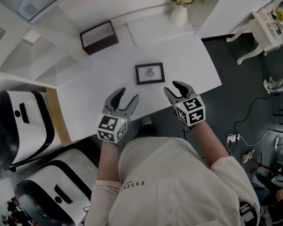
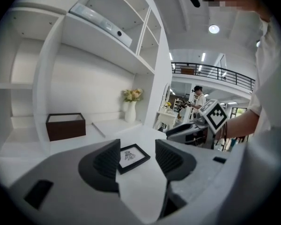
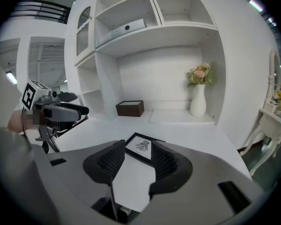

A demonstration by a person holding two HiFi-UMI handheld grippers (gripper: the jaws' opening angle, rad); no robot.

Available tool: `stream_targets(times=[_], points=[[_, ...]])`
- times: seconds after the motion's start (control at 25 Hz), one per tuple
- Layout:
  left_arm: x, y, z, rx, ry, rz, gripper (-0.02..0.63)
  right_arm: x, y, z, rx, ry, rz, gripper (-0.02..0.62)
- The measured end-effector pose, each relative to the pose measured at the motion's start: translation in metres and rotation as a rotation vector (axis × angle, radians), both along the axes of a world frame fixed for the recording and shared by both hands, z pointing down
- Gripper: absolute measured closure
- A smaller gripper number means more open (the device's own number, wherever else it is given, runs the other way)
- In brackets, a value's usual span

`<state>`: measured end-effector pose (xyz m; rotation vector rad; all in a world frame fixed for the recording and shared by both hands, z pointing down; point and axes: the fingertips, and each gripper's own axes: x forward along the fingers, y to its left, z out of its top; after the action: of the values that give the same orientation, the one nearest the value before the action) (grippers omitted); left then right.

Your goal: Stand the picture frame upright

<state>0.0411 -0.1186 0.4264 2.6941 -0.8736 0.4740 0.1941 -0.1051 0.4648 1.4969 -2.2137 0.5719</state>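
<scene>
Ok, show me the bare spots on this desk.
Bare: between box and frame; right of the frame to the desk edge; also the strip in front of the frame. Tighter at the back by the vase.

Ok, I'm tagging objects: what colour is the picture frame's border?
Black, with a white inside; the frame shows best in the head view.

Picture frame (image 1: 150, 73): black border, white mat. Left gripper (image 1: 128, 95), right gripper (image 1: 173, 87): grey, black ribbed pads (image 2: 107, 161), black-white marker cubes (image 1: 112, 127). Box (image 1: 99, 37) beyond: dark brown.

White shelving (image 3: 178, 29) backs the white desk (image 1: 188, 60) above dark floor (image 1: 236, 102).
</scene>
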Motion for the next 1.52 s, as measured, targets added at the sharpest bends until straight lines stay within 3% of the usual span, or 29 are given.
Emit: stream_targets(times=[0.48, 0.64, 0.88, 1.52], points=[[0.004, -0.067, 0.089, -0.204, -0.071, 0.009, 0.385, 0.011, -0.072, 0.088, -0.226, 0.04, 0.069, 0.408], [0.013, -0.073, 0.099, -0.226, -0.065, 0.04, 0.383, 0.02, -0.088, 0.114, -0.288, 0.04, 0.105, 0.41], [0.006, -0.076, 0.107, -0.25, -0.065, 0.022, 0.385, 0.028, -0.102, 0.135, -0.333, 0.034, 0.15, 0.457], [0.0, -0.054, 0.096, -0.239, -0.08, -0.032, 0.385, 0.027, -0.089, 0.142, -0.372, -0.007, 0.124, 0.488]])
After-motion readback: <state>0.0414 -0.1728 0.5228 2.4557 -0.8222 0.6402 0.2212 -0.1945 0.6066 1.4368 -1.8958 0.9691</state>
